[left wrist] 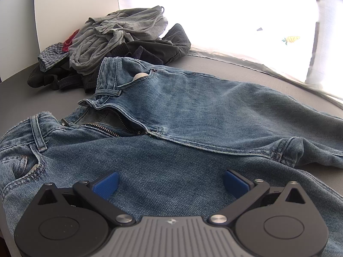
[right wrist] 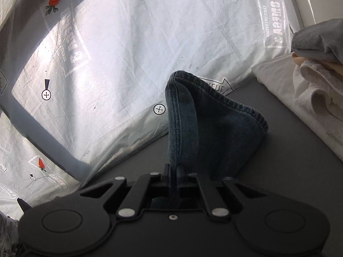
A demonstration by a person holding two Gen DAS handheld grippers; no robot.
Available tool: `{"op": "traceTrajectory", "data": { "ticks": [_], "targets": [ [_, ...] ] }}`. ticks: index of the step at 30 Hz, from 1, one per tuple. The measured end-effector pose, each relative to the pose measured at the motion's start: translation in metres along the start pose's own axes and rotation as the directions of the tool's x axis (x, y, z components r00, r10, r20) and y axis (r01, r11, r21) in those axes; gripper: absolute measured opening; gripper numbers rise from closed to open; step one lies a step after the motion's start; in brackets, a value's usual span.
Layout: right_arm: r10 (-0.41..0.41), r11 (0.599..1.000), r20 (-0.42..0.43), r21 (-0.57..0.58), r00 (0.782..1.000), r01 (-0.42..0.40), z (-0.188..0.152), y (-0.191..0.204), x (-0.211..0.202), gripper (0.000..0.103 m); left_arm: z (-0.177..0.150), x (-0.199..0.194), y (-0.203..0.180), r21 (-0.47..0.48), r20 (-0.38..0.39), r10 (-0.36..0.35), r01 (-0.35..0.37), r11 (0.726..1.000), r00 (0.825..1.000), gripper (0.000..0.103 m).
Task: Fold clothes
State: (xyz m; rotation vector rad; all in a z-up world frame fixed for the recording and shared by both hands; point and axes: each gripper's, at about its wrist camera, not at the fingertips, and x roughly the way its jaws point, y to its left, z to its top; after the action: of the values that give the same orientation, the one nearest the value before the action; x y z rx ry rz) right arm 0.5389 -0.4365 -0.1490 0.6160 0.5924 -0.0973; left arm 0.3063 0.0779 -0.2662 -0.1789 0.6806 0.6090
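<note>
A pair of blue jeans [left wrist: 193, 111] lies spread on the grey table [left wrist: 235, 66], waistband to the left with the zip open. My left gripper [left wrist: 170, 182] is open, its blue pads [left wrist: 107, 184] wide apart just above the near thigh of the jeans, holding nothing. My right gripper [right wrist: 174, 171] is shut on the hem end of a jeans leg [right wrist: 210, 124], which stands up in a fold above the table [right wrist: 278, 150].
A heap of unfolded clothes [left wrist: 111, 42], grey, dark and checked, sits at the back left. Folded white and grey laundry [right wrist: 317, 81] is stacked at the right. A printed white plastic sheet [right wrist: 128, 53] hangs behind the table.
</note>
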Motion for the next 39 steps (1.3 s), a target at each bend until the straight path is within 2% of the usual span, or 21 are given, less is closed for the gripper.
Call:
{"op": "traceTrajectory", "data": {
  "ticks": [4,7,9,11,14,17,18,20,25,29,32,37,39],
  "targets": [
    [-0.048,0.999,-0.019,-0.018,0.999,0.047,-0.033,-0.020,-0.058,0.004,0.000,0.000,0.000,0.000,0.000,0.000,0.000,1.000,1.000,0.103],
    [-0.140,0.990,-0.145,-0.029,0.979,0.137,-0.067,-0.045,-0.064,0.006,0.001,0.000,0.000,-0.001,0.000,0.001,-0.001,1.000,1.000,0.103],
    [-0.171,0.982,-0.247,0.039,0.954,0.186,-0.084,-0.065,-0.062,0.006,0.001,0.000,0.000,-0.002,0.000,0.001,-0.001,1.000,1.000,0.103],
    [-0.171,0.980,-0.255,0.059,0.952,0.192,-0.088,-0.071,-0.069,0.010,0.001,-0.001,0.000,-0.002,0.000,0.001,-0.001,1.000,1.000,0.103],
    [-0.211,0.978,-0.205,-0.039,0.956,0.207,-0.074,-0.057,-0.076,0.017,0.001,-0.001,0.000,-0.003,0.000,0.002,-0.002,1.000,1.000,0.103],
    [-0.226,0.964,-0.106,-0.165,0.968,0.207,-0.056,-0.043,-0.082,0.036,0.001,-0.001,-0.001,-0.004,0.000,0.003,-0.003,1.000,1.000,0.103],
    [-0.232,0.954,-0.085,-0.213,0.969,0.210,-0.051,-0.040,-0.078,0.046,0.001,-0.001,-0.001,-0.004,0.000,0.003,-0.003,1.000,1.000,0.103],
    [-0.242,0.927,-0.045,-0.304,0.969,0.218,-0.040,-0.034,-0.069,0.048,0.001,-0.001,-0.001,-0.005,0.000,0.004,-0.004,1.000,1.000,0.103],
    [-0.261,0.896,-0.070,-0.388,0.963,0.214,-0.018,-0.039,-0.023,0.056,0.001,-0.001,-0.001,-0.004,0.000,0.005,-0.005,1.000,1.000,0.103],
    [-0.263,0.881,-0.082,-0.428,0.961,0.204,0.001,-0.042,0.018,0.056,0.001,-0.001,-0.001,-0.004,0.000,0.006,-0.006,1.000,1.000,0.103],
    [-0.264,0.877,-0.091,-0.437,0.960,0.200,0.011,-0.045,0.047,0.063,0.001,0.000,-0.001,-0.004,0.000,0.008,-0.008,1.000,1.000,0.103],
    [-0.255,0.881,-0.123,-0.439,0.959,0.178,0.020,-0.054,0.081,0.065,0.001,0.000,-0.002,-0.007,-0.001,0.012,-0.012,1.000,1.000,0.103],
    [-0.272,0.879,-0.148,-0.440,0.951,0.183,0.019,-0.062,0.091,0.063,0.001,0.000,-0.002,-0.008,-0.001,0.015,-0.015,1.000,1.000,0.103]
  ]
}}
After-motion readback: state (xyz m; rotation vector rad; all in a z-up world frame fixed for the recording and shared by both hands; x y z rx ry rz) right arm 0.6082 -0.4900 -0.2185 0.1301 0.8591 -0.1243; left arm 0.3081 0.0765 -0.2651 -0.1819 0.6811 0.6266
